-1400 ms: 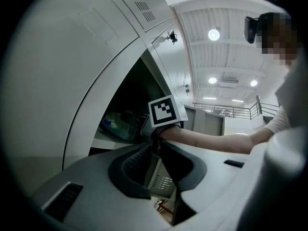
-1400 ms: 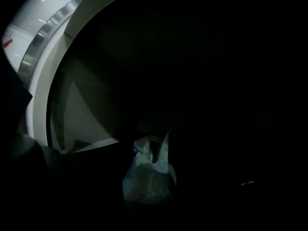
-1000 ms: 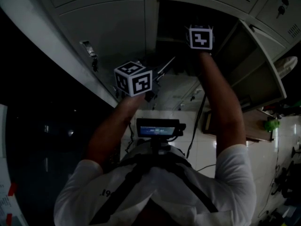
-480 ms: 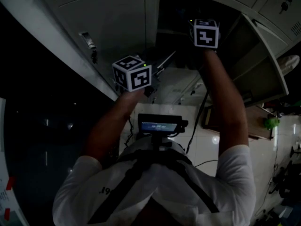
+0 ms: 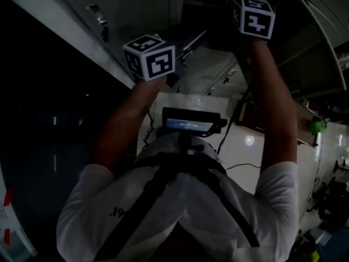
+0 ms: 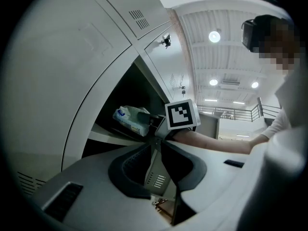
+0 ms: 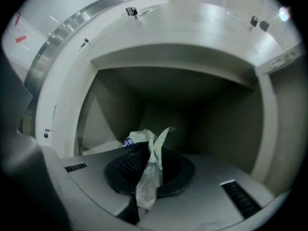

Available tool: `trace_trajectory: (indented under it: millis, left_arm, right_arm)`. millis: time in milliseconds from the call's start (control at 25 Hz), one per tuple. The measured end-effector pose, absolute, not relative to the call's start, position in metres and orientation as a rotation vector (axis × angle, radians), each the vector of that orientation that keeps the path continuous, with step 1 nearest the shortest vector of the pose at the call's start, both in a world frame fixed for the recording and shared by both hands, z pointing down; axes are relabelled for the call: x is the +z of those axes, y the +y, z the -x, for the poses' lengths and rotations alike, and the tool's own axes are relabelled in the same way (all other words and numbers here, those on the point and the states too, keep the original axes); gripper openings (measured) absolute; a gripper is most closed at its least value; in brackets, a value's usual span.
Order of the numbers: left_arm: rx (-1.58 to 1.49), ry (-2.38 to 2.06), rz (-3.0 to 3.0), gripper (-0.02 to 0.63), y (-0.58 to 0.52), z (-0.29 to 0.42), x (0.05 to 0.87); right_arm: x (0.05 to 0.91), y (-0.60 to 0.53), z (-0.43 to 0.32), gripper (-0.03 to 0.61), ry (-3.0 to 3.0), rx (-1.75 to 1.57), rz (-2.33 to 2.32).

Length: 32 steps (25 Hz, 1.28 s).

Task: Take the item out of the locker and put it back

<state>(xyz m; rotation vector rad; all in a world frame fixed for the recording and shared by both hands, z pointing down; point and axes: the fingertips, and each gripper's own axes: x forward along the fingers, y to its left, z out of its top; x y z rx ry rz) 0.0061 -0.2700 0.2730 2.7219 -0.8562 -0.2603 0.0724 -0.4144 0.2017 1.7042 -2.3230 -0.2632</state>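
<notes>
A crumpled whitish plastic packet (image 7: 148, 174) with blue print is pinched between the pads of my right gripper (image 7: 147, 170), which is shut on it at the mouth of the open locker compartment (image 7: 202, 114). From the left gripper view the same packet (image 6: 130, 119) hangs just above the compartment's shelf (image 6: 108, 137), in front of the right gripper (image 6: 154, 123). My left gripper (image 6: 155, 153) is held outside the locker, lower and to the left. Its jaws stand a narrow gap apart with nothing between them. In the head view both marker cubes show, left (image 5: 150, 56) and right (image 5: 253, 16).
The compartment's door (image 5: 322, 48) stands swung open to the right. Shut locker doors (image 6: 72, 57) surround the opening on the left and above. A small monitor (image 5: 188, 124) is mounted on the person's chest. A desk with a green object (image 5: 313, 127) stands at the right.
Both marker cubes sit higher in the head view than a second ago. The right one has also shifted to the right, with the arm stretched further up.
</notes>
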Motion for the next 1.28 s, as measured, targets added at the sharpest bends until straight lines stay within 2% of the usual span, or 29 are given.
trace_trajectory:
  millis: [920,1000,1280]
  left_arm:
    - [-0.258,-0.806,-2.745,0.074,-0.243,-0.009,0.276]
    - [-0.262,-0.796,-2.745,0.048,-0.240,-0.008,0.278]
    - [-0.294,-0.775,-2.741,0.024,-0.229,-0.003,0.281]
  right_arm:
    - [0.212,-0.360,-0.097,0.026,-2.361,-0.233,-1.744]
    - [0.211,-0.355,-0.099,0.026,-2.372,-0.253,-1.749]
    - [0.224,-0.332,-0.105,0.025,-2.398,-0.233,-1.755]
